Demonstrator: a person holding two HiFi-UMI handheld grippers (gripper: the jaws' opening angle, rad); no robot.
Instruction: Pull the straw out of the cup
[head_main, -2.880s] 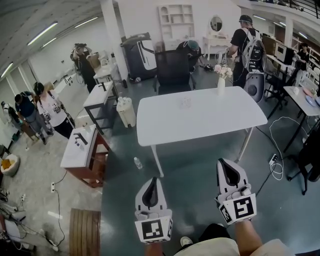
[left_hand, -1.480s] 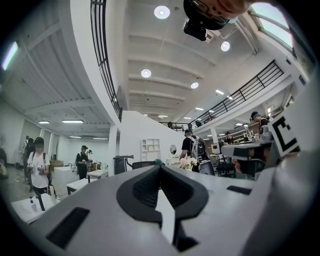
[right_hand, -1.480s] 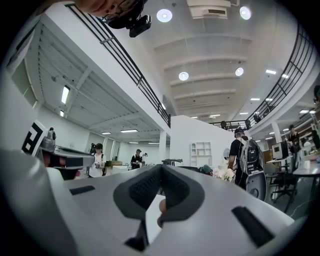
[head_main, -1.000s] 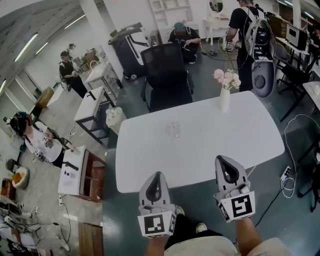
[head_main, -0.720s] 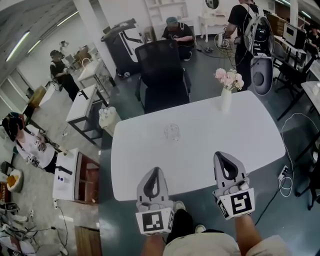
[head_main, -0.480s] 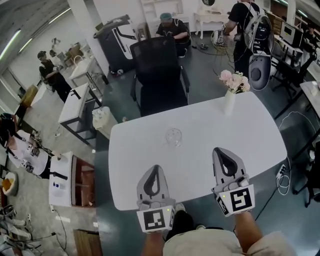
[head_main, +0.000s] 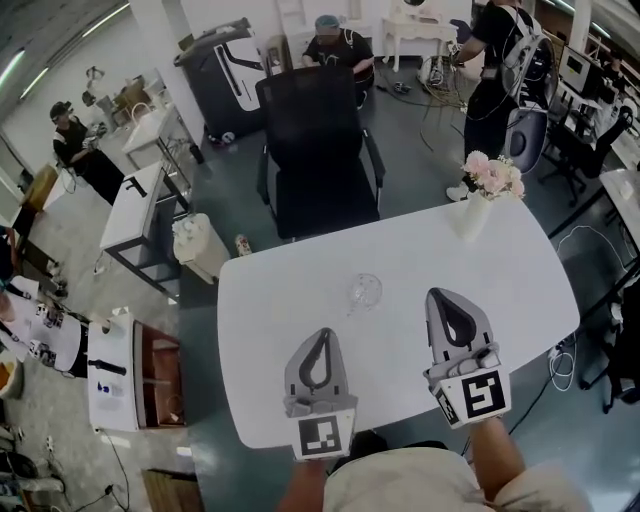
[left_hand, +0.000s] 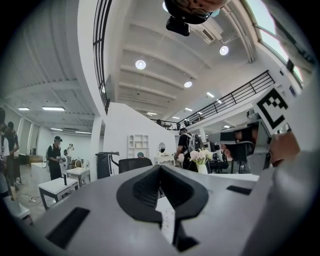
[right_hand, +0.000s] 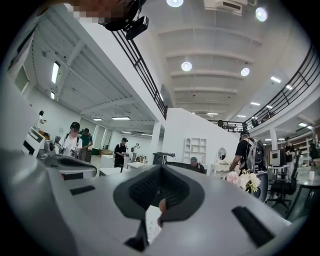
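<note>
A small clear glass cup (head_main: 365, 292) stands near the middle of the white table (head_main: 280, 320). It is too small in the head view for me to make out a straw. My left gripper (head_main: 322, 334) is over the table's near edge, below and left of the cup, and is shut and empty. To the cup's right and a little nearer to me is my right gripper (head_main: 444, 294), its fingertips together with nothing held. Both point level across the table. In the left gripper view (left_hand: 160, 168) and the right gripper view (right_hand: 160, 168) the closed jaws hide the cup.
A white vase of pink flowers (head_main: 484, 190) stands at the table's far right corner. A black office chair (head_main: 316, 150) is pushed up to the far side. Several people stand at smaller tables (head_main: 135, 195) and desks beyond. Cables lie on the floor to the right.
I have walked up to the table. Both grippers have moved forward from over the floor to over its near edge, closer to the cup. Both stay shut.
</note>
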